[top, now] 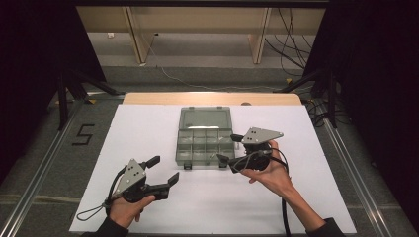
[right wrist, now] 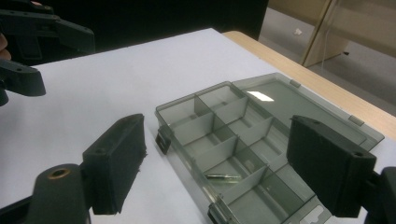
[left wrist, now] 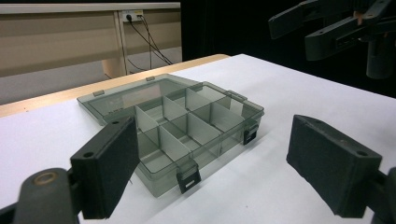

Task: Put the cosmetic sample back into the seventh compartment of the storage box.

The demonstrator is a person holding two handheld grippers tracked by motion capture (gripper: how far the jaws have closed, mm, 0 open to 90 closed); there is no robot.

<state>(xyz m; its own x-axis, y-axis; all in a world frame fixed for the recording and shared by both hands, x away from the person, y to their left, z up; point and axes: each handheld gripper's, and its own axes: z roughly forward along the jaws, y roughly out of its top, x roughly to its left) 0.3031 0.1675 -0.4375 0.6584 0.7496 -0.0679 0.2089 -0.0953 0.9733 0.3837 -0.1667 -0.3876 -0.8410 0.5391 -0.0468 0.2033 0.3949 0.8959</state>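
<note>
A clear grey compartment box point(top: 204, 118) lies open mid-table, its lid folded flat toward the far side. In the right gripper view a small metal pin point(right wrist: 223, 176) rests in one compartment of the box point(right wrist: 187, 108). My right gripper point(top: 227, 148) hovers open at the box's right side, jaws pointing left over its edge, nothing between them. My left gripper point(top: 165, 169) is open and empty near the front left, short of the box point(left wrist: 161, 183). In the left gripper view the right gripper point(left wrist: 322, 28) hangs at the top right.
A white sheet point(top: 148, 133) covers the wooden table point(top: 148, 98). Black stands flank the table on both sides, and cables run across the floor beyond it. A cable trails from each gripper toward the front edge.
</note>
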